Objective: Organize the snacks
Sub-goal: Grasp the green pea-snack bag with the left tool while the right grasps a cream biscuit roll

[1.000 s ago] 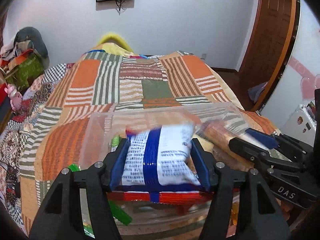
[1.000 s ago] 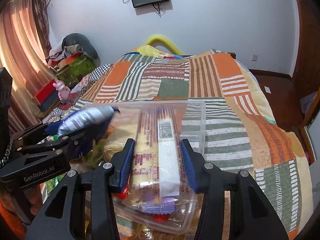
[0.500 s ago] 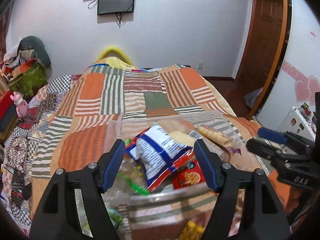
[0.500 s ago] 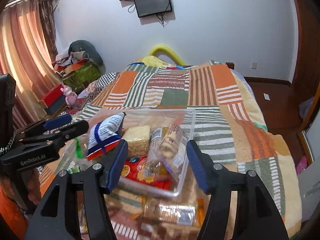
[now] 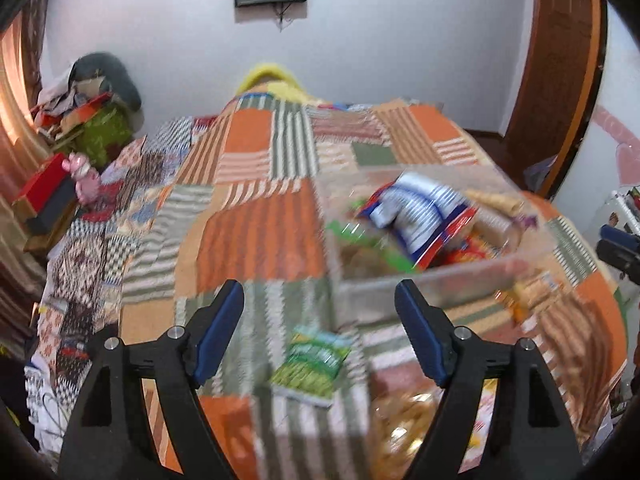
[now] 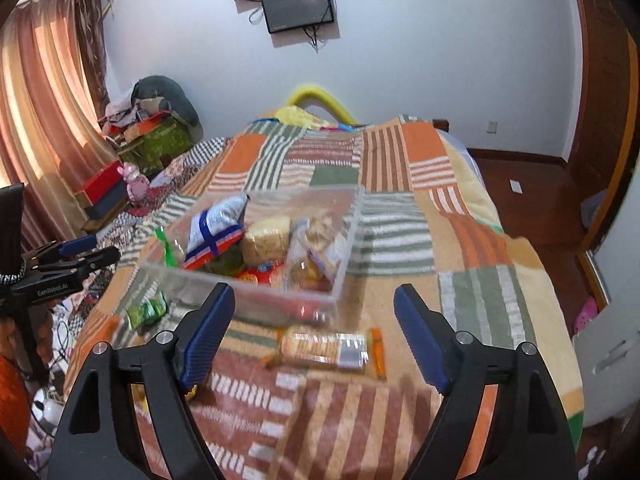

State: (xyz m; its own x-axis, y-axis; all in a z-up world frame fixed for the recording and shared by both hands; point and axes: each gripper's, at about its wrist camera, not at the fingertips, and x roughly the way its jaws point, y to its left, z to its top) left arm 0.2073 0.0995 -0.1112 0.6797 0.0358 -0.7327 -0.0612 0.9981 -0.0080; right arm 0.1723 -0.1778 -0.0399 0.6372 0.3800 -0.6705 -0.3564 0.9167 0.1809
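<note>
We see the clear bin (image 6: pixel 256 280) sitting on the bed's quilt (image 6: pixel 472 264), already loaded: a blue-and-white bag (image 6: pixel 216 228) leans at its left, a pale yellow pack (image 6: pixel 266 240) in the middle, wrapped biscuits (image 6: pixel 316 248) to the right. Outside it, a long cracker pack (image 6: pixel 326 350) lies flat just in front, and a green pouch (image 5: pixel 310 362) rests on the quilt near the bin's front-left corner. Our left gripper (image 5: pixel 320 332) hangs above that pouch, jaws wide apart, holding nothing. Our right gripper (image 6: pixel 314 334) hovers over the cracker pack, jaws spread too, empty. The left view is blurred. A screen (image 6: pixel 298 6) hangs on the far wall.
</note>
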